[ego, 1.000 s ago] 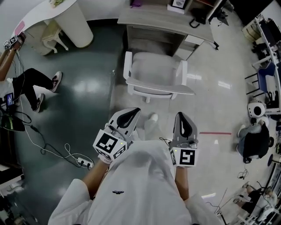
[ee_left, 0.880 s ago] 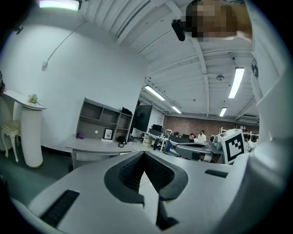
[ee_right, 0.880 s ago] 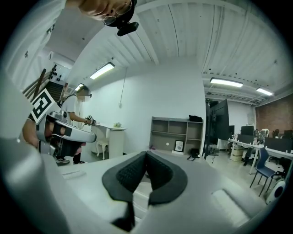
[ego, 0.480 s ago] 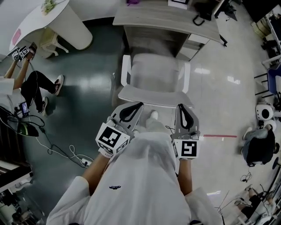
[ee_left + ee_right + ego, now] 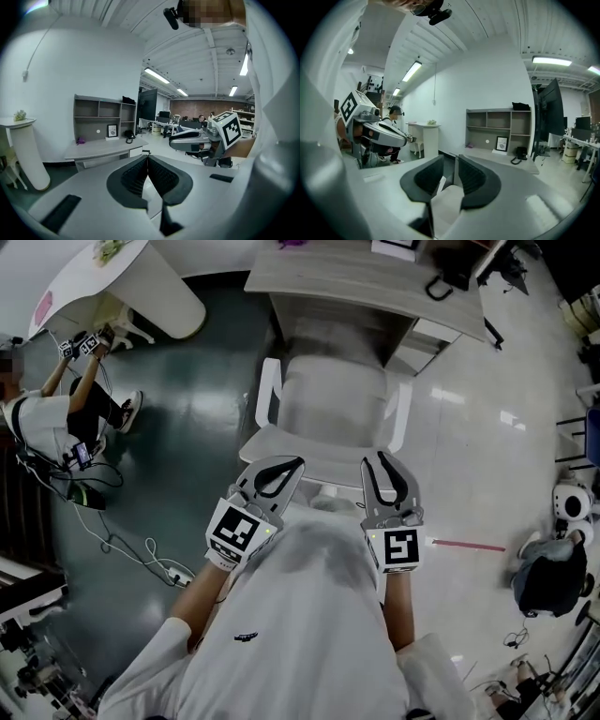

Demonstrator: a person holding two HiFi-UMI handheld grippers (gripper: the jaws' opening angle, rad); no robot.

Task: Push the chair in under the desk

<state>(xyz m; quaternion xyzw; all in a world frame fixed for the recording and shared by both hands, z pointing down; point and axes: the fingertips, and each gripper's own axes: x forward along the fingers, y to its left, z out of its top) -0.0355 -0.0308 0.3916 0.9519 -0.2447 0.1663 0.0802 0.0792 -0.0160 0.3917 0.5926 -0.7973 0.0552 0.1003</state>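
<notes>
Chair (image 5: 333, 399) stands just short of the surface (image 5: 366, 279), back toward the person, so both tools sit at its rear edge to shove: left gripper (image 5: 292, 463) fingers pressed together as a blunt pusher, right gripper (image 5: 376, 458) fingers just opening, slightly spread, pinching nothing.

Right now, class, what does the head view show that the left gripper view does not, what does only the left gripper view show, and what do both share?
Only the head view: the white chair's seat and armrests in front of the desk, a power strip on the floor and a seated person at left. Only the left gripper view: the shelf unit at the desk's back and the ceiling lights. Both: the desk, the white pedestal table and the left gripper, jaws together.
</notes>
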